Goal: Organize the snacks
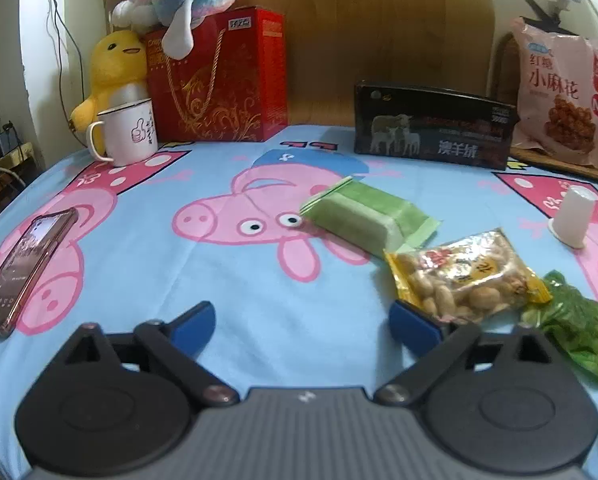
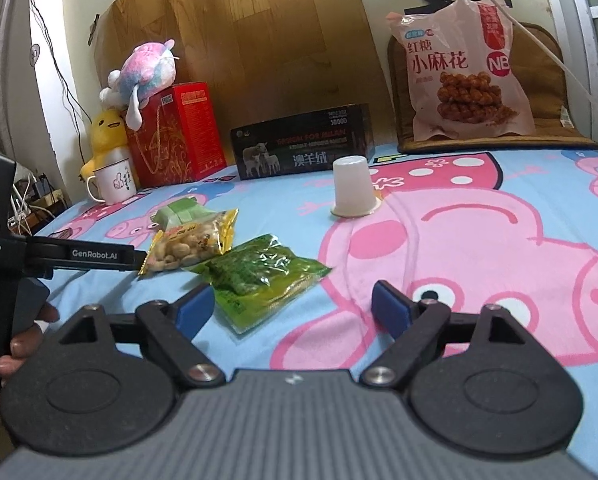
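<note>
Both the left gripper (image 1: 301,322) and right gripper (image 2: 293,306) are spread wide, holding nothing. The nut bag (image 1: 465,278) lies between the green cake pack (image 1: 369,216) and the green candy bag (image 2: 261,276), maybe touching both. Next, grab one snack.

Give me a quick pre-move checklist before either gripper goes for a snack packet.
1. Left gripper open, nothing between its jaws: ok.
2. Right gripper open and empty: ok.
3. Peanut packet clear of the left fingers: not ok, its corner overlaps the right-hand pad.
4. Green snack bag lying flat beside the right gripper's left pad: ok.
5. Pale green packet free of other items: cannot tell; the peanut packet meets its near end.
6. Upturned white cup away from the snacks: ok.
</note>
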`<state>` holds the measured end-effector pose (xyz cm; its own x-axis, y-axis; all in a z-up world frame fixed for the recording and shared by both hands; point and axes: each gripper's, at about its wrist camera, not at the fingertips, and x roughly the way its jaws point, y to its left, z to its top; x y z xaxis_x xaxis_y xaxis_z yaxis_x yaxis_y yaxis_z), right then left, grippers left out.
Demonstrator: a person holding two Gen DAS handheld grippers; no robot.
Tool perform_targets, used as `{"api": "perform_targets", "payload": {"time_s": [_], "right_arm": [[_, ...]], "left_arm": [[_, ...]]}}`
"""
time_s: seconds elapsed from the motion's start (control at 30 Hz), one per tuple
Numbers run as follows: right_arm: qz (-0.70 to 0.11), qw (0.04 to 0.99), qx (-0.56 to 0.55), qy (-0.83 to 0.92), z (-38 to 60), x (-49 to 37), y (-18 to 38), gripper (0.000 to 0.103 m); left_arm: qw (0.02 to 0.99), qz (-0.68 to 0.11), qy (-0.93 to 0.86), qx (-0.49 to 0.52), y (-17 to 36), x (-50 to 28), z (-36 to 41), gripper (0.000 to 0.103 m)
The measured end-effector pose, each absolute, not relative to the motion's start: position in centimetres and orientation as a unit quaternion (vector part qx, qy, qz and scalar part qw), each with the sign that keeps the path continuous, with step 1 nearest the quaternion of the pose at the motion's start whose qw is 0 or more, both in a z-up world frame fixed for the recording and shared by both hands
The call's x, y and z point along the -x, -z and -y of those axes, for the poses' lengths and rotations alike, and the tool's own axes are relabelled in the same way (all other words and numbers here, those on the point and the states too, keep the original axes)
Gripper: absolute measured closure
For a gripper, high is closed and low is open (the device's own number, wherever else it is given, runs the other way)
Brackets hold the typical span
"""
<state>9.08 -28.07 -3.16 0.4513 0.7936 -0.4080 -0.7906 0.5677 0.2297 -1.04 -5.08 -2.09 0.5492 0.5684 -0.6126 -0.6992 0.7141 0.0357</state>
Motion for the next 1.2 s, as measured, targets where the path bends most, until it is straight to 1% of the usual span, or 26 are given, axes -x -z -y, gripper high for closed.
{"api": "perform_targets", "payload": {"time_s": [0.07, 0.6, 0.8, 0.97, 1.2], "right_arm": [[-0.241, 0.851, 0.009, -0.467, 27.8, -8.9, 3.1, 0.008], [-0.243, 0.851, 0.025, -0.465, 27.4, -8.8, 3.0, 0.005], [-0.264, 0.838, 0.028, -0.476, 26.7, -9.6, 2.5, 0.004], [-0.272, 0.823, 0.078, -0.493, 25.1, -10.2, 2.1, 0.004], [-0.262, 0.797, 0.158, -0.521, 22.2, -11.2, 1.9, 0.004]], "left_arm": [[0.872, -0.309, -0.361, 0.115, 2.1, 1.1, 4.7, 0.000], [0.862, -0.348, -0.344, 0.134, 1.4, 2.5, 5.1, 0.000], [0.857, -0.350, -0.354, 0.135, 1.3, 3.8, 4.9, 0.000], [0.844, -0.356, -0.381, 0.129, 1.1, 4.4, 4.4, 0.000], [0.835, -0.359, -0.399, 0.117, 0.9, 5.0, 4.4, 0.000]]}}
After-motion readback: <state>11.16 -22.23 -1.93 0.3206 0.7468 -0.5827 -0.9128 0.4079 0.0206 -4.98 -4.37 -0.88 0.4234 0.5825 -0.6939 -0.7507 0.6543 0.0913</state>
